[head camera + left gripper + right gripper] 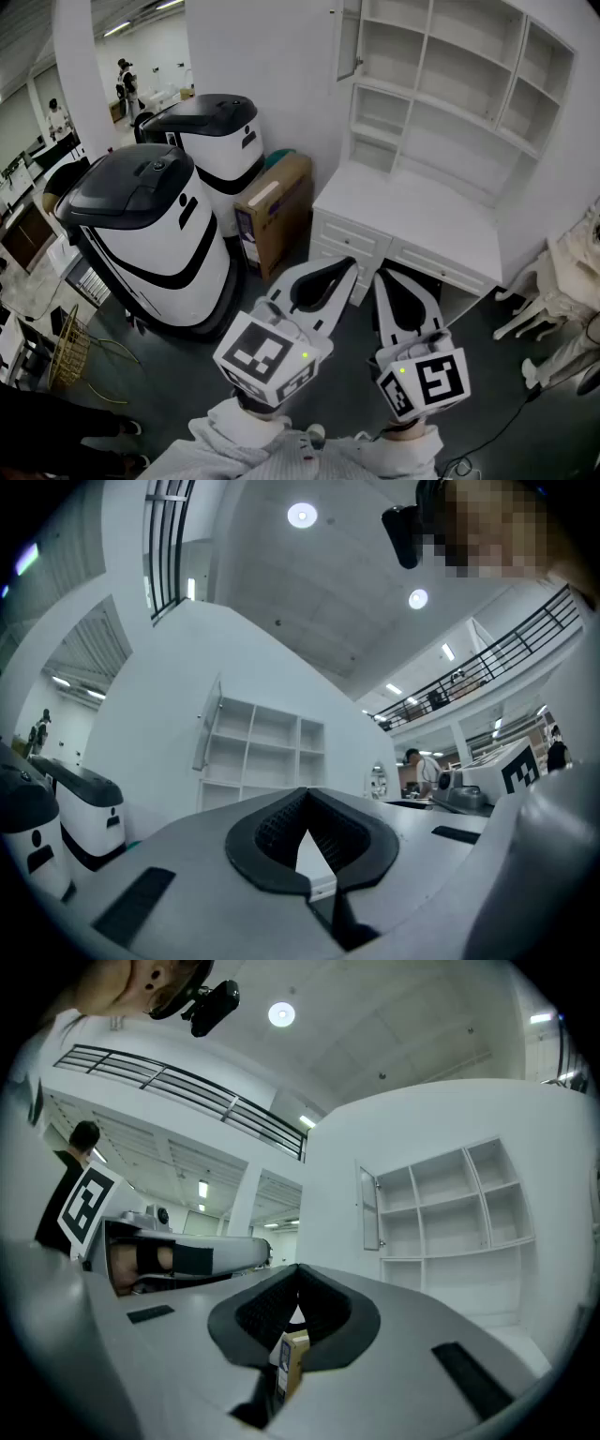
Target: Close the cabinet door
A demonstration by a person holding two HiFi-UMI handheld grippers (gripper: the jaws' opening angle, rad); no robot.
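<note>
One step first: walk up to the tall white open-shelved cabinet point(459, 66), well ahead. Find its narrow white door point(349, 42) swung open at upper left; push the free edge flat. Use left gripper point(349, 264) or right gripper point(384, 277), both pinched closed, holding nothing.

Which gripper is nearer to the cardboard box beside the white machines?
Left. The left gripper hangs just right of the cardboard box; the right gripper is farther right, past the left one.
</note>
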